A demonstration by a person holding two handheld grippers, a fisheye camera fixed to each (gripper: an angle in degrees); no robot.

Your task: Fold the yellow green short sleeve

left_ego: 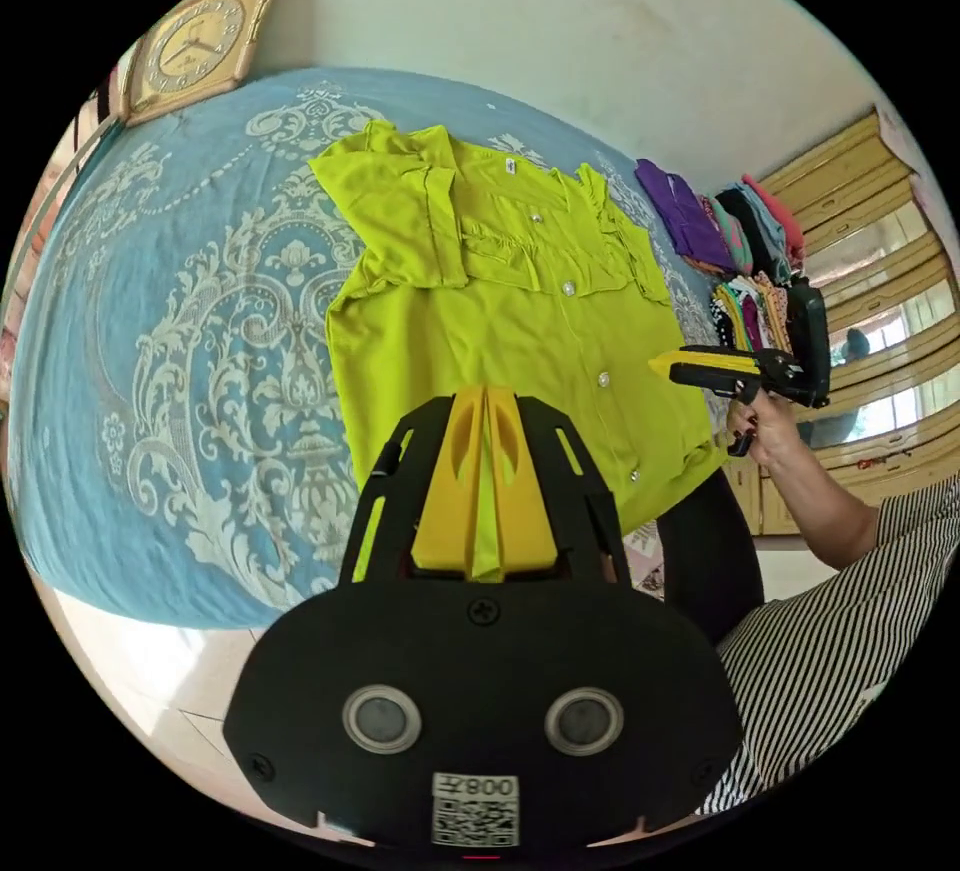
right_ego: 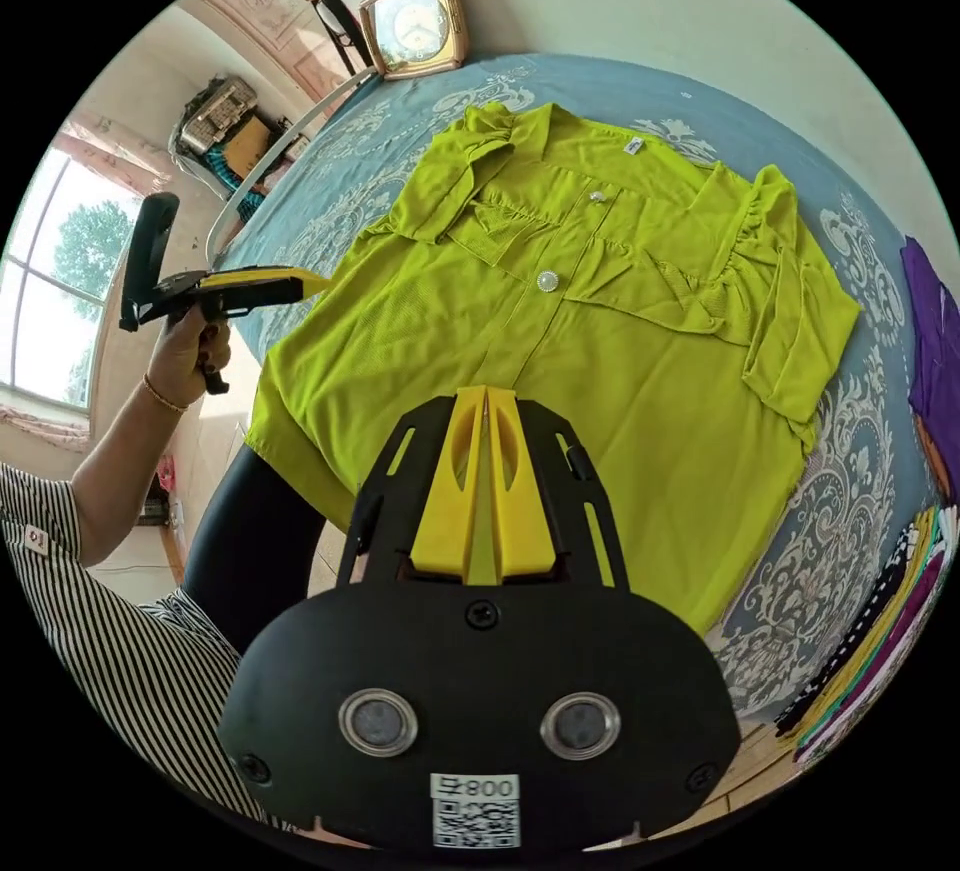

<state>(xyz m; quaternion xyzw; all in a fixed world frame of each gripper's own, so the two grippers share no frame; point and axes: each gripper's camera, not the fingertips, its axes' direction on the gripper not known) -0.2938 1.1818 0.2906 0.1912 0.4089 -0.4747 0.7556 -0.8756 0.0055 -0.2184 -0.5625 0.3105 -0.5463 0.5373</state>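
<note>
Left gripper view shows the yellow green short sleeve (left_ego: 500, 311) spread flat, front up, on the blue patterned bedspread (left_ego: 150, 331), collar toward the far wall and hem at the near edge of the bed, part of the hem hanging over that edge. Both of its sleeves are folded inward onto the chest, and the row of pale buttons (left_ego: 603, 378) runs down the middle.

My left gripper (left_ego: 486, 411) hangs above the near hem, jaws pressed together with nothing between them; the fabric seen through the slit lies below. In the right gripper view my right gripper (right_ego: 487, 411) hovers over the lower middle of the blouse (right_ego: 600, 311), jaws likewise clenched and holding nothing.

Each claw is seen from the other camera: the right gripper (left_ego: 672, 366) off the right side of the hem, in my hand (left_ego: 770, 431); the left gripper (right_ego: 305, 283) off the left side, jaws drawn to a closed point, in my other hand (right_ego: 190, 351).

To the right on the bed lie a purple garment (left_ego: 685, 211) and a pile of coloured clothes (left_ego: 750, 301). A square clock (left_ego: 195, 41) leans against the far wall at the bed's left corner. My striped sleeve (left_ego: 850, 601) is near the camera.
</note>
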